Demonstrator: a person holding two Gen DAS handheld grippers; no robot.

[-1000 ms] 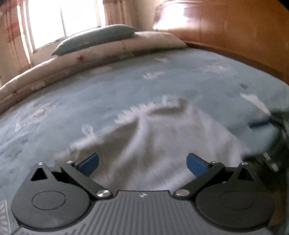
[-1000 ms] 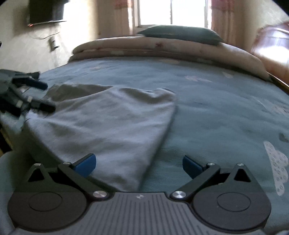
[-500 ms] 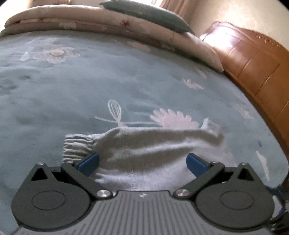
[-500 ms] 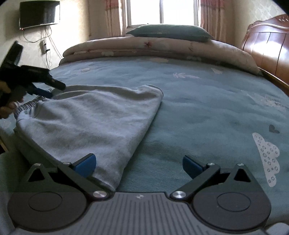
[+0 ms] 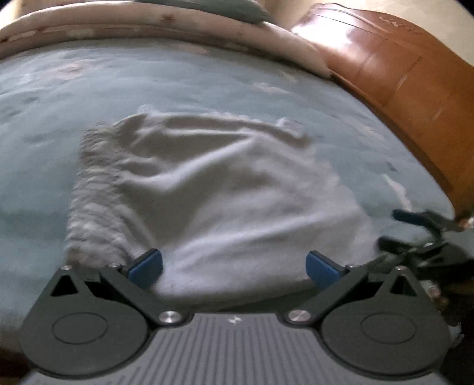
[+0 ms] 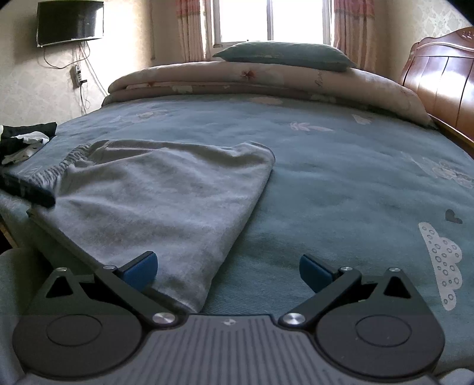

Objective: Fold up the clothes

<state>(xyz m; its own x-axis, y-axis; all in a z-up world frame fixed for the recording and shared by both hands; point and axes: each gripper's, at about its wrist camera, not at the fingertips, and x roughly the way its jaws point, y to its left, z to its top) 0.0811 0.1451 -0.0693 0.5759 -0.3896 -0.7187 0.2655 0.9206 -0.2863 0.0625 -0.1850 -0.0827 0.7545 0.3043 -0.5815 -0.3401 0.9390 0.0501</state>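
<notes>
The bed [image 6: 340, 177] fills both views, covered in a blue-green blanket with pale flowers, leaves, a cloud and a small heart. At 12 o'clock in the right wrist view a rolled quilt [image 6: 266, 83] lies across the far end, with a pillow [image 6: 284, 56] on top of it and a bright window [image 6: 246, 20] behind. The wooden headboard [image 6: 444, 80] stands at 2 o'clock, and a dark TV [image 6: 69, 22] hangs on the wall at 10 o'clock.

The grey cloth [image 6: 166, 201] lies flat on the bed, folded over — wide at 9 o'clock and narrow near the bottom. Its ribbed, stretchy edge is at 9 o'clock in the left wrist view, which is blurry. A small pile of dark clothes [image 6: 26, 139] sits at the bed's edge at 9 o'clock, well apart from the grey cloth.

The right gripper [image 6: 226, 268] is spread wide and pinches nothing; its left blue pad [image 6: 140, 268] is over the narrow end of the cloth. The left gripper [image 5: 234, 265] is spread wide too — it sits over the cloth's near edge, with nothing between its pads. The right gripper also shows at 3 o'clock in the left wrist view.
</notes>
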